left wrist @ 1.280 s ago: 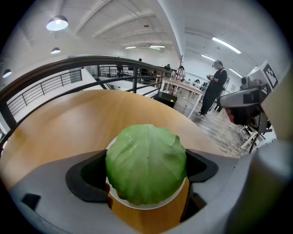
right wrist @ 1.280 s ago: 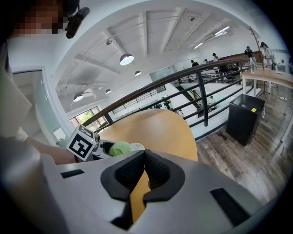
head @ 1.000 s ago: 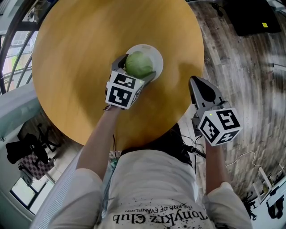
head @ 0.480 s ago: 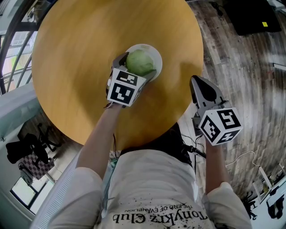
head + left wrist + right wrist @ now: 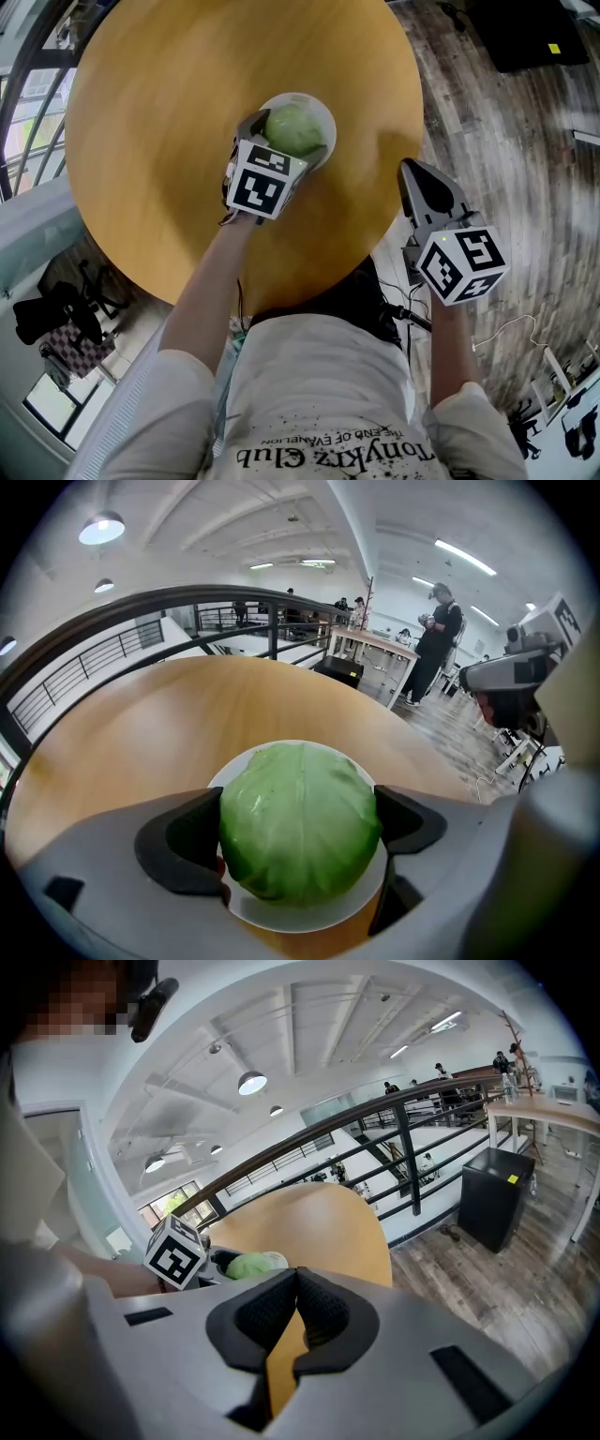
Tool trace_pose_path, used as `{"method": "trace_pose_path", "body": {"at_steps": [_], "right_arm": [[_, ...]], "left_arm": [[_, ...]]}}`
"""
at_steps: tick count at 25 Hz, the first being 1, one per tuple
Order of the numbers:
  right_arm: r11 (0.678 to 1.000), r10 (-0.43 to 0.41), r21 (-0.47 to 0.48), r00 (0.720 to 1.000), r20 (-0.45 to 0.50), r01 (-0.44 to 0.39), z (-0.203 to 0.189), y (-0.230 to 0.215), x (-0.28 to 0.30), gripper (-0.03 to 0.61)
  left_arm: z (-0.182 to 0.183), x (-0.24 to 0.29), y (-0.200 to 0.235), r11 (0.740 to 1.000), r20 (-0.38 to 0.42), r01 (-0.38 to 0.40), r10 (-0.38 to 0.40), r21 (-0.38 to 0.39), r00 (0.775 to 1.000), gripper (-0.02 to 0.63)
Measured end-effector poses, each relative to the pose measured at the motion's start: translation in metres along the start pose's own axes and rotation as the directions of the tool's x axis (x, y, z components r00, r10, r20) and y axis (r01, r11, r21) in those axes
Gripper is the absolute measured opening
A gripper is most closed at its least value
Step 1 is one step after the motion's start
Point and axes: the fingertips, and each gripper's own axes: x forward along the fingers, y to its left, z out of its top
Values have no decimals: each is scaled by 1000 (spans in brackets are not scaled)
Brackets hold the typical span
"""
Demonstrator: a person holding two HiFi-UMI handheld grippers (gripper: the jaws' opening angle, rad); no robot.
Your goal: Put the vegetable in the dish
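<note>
Two grippers in view. Left gripper [image 5: 284, 141]: jaws closed on green cabbage [image 5: 300, 817], held directly over white dish [image 5: 292, 919] on round wooden table [image 5: 159, 141]. Right gripper [image 5: 298, 1299]: jaws pressed together, nothing between, off table edge.

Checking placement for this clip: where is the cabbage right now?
Head view, upper middle: the cabbage is over the white dish on the round table, clamped between the left gripper's jaws.

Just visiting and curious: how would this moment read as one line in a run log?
left gripper: shut on cabbage | cabbage: over white dish on table | right gripper: shut, empty, past table edge
</note>
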Motion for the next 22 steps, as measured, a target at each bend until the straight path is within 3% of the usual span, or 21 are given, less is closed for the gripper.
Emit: {"method": "trace_pose_path", "body": {"at_steps": [10,22], "right_arm": [[1000,12,-5,1000,6,-12,2,6,0,25],[998,45,-39,999,10,-44,11,29,-15,25]], "left_arm": [[-4,1,-2,1000,-21,15,-14,9,1000,494],[19,-42,2,996,112,8,2,-89,994,494]]}}
